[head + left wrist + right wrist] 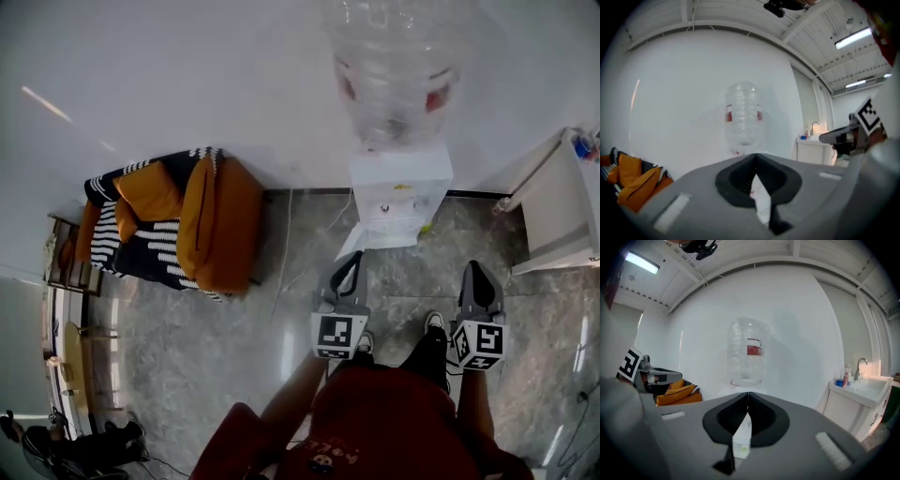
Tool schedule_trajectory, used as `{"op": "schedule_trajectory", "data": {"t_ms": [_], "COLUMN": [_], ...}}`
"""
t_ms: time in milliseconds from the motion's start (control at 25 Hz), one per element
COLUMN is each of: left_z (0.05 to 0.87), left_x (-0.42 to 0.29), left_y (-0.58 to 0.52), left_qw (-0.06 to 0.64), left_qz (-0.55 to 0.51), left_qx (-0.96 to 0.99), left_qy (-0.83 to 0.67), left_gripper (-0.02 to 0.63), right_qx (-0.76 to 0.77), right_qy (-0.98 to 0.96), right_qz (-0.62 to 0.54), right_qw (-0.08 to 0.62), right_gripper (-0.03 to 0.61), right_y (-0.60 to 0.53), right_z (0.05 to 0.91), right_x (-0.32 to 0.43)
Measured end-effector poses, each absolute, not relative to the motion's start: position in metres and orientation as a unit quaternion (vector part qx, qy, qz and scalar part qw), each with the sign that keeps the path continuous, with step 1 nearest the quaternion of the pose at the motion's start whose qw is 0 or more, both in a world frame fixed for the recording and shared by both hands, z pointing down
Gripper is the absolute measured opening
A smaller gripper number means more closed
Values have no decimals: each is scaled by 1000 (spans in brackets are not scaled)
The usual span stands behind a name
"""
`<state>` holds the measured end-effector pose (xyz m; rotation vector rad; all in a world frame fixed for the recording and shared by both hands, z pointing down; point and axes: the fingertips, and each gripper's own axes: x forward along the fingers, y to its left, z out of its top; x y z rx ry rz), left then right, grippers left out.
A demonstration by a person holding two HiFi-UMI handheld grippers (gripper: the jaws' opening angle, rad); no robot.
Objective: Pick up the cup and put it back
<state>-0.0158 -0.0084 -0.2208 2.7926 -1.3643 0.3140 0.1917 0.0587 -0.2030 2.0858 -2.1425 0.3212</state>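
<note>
No cup shows in any view. A white water dispenser (pixel 398 202) with a clear bottle (pixel 394 75) on top stands against the wall, straight ahead of both grippers. My left gripper (pixel 347 267) and right gripper (pixel 475 272) hang side by side above the floor, short of the dispenser, both pointing at it. The left gripper (pixel 755 157) has its jaws meeting at the tips with nothing between them, and the bottle (pixel 743 117) is beyond. The right gripper (pixel 748 397) is shut and empty too, with the bottle (pixel 749 352) ahead.
A sofa with orange cushions and a striped throw (pixel 178 220) sits to the left of the dispenser. A white sink cabinet (pixel 562 206) stands at the right. Cables run down the wall and over the marble floor (pixel 225 347). The person's shoes show below the grippers.
</note>
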Motion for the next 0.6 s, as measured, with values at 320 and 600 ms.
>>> {"op": "schedule_trajectory", "data": {"t_ms": [320,600], "left_z": [-217,-212], "left_x": [35,67], "left_y": [-36,-40], "left_qw": [5,11], "left_qz": [85,86], "left_qx": [839,807], "left_qy": [-538,-584], "left_gripper": [0,0], "right_qx": [612,569], "right_qy": [-780,-811], "right_qz": [99,104], "right_qw": [79,81], "right_gripper": [2,2], "right_y": [-11,-40], "right_z": [-191,-177], "right_x": [263,292]}}
